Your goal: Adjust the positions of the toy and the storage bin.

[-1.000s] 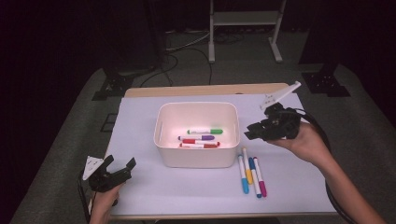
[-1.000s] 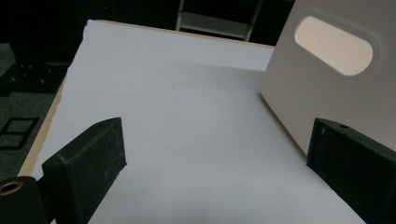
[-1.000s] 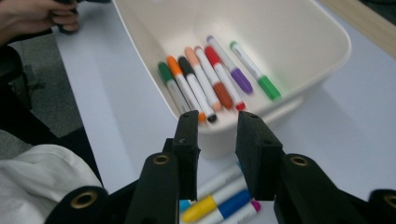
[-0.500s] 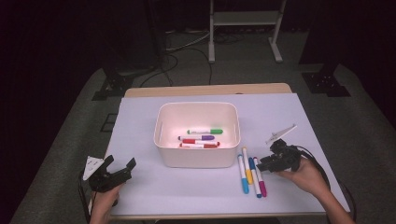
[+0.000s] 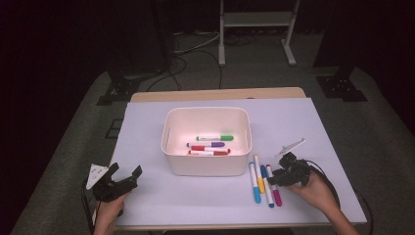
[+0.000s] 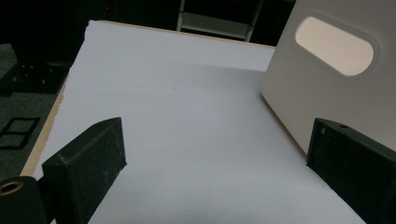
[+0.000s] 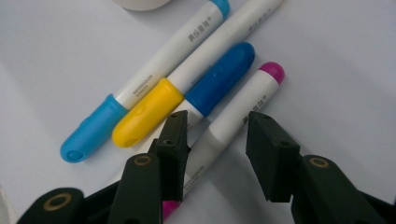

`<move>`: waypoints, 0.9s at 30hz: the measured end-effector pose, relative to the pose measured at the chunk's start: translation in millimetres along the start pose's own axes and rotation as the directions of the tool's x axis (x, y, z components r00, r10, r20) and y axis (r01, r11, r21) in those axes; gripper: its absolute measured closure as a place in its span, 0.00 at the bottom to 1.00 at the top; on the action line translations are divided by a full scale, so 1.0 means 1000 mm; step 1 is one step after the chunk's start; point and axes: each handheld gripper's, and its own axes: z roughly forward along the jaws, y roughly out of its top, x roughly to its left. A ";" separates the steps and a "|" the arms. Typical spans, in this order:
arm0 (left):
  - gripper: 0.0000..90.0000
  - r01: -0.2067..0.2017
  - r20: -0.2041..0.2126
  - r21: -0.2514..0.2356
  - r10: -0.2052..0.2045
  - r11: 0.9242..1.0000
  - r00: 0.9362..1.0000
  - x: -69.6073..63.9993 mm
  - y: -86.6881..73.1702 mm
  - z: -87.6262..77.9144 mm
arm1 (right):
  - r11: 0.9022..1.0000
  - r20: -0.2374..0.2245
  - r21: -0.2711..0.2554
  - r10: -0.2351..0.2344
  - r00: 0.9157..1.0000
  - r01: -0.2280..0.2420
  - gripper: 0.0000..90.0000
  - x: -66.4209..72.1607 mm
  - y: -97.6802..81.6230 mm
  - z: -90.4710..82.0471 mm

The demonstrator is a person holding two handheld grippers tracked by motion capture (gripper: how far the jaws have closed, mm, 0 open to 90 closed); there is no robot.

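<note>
We see a desk (image 5: 318, 127) under a pale sheet, its wooden far edge showing beyond the sheet. Near its middle stands a white bin (image 5: 206, 169) with a slot handle in its side wall; from the left tool's view that wall (image 6: 336, 84) is cut off at the right and top edges. Inside the bin lie a green marker (image 5: 215, 138), a purple marker (image 5: 208, 145) and a red marker (image 5: 208, 152); how many red ones lie there is hard to make out from above.

Just right of the bin, four markers lie side by side on the sheet: a light-blue marker (image 7: 144, 79), a yellow-capped marker (image 7: 149, 109), a dark-blue-capped marker (image 7: 217, 79) and a magenta marker (image 7: 238, 112).

Our left tool (image 5: 125, 176) rests at the near left of the desk, jaws spread wide with only bare sheet between them. Our right tool (image 5: 284, 172) sits low over the near ends of the four markers. Its jaws have just been opening and stand apart, straddling the magenta marker: the right jaw is clear of the barrel, and whether the left jaw touches it we cannot tell. The marker lies flat on the sheet, its near cap (image 7: 169, 207) mostly hidden behind the left jaw, which also covers part of the dark-blue-capped marker's white barrel.
</note>
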 end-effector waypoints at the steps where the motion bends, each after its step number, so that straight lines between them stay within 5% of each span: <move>1: 0.04 0.001 -0.001 -0.001 -0.001 1.000 1.000 0.000 0.000 0.000 | 1.000 0.014 0.008 -0.002 1.000 0.001 0.65 0.000 0.000 0.000; 6: 0.04 0.001 0.001 0.000 -0.001 1.000 1.000 0.000 0.000 0.000 | 0.999 0.108 0.032 -0.013 0.994 0.009 0.66 -0.005 -0.007 -0.005; 14: 0.04 0.002 0.004 0.002 -0.002 1.000 1.000 -0.002 0.000 0.001 | 0.999 0.176 0.044 0.008 0.984 -0.016 0.71 -0.016 -0.024 -0.016; 21: 0.04 0.002 0.004 0.002 -0.002 1.000 1.000 -0.002 0.000 0.001 | 0.999 0.194 0.044 -0.014 0.981 0.006 0.84 -0.019 -0.029 -0.019; 27: 0.04 0.003 0.003 0.001 -0.003 1.000 1.000 -0.001 0.000 0.001 | 0.998 0.181 0.057 -0.007 0.983 -0.003 0.84 -0.024 -0.027 -0.021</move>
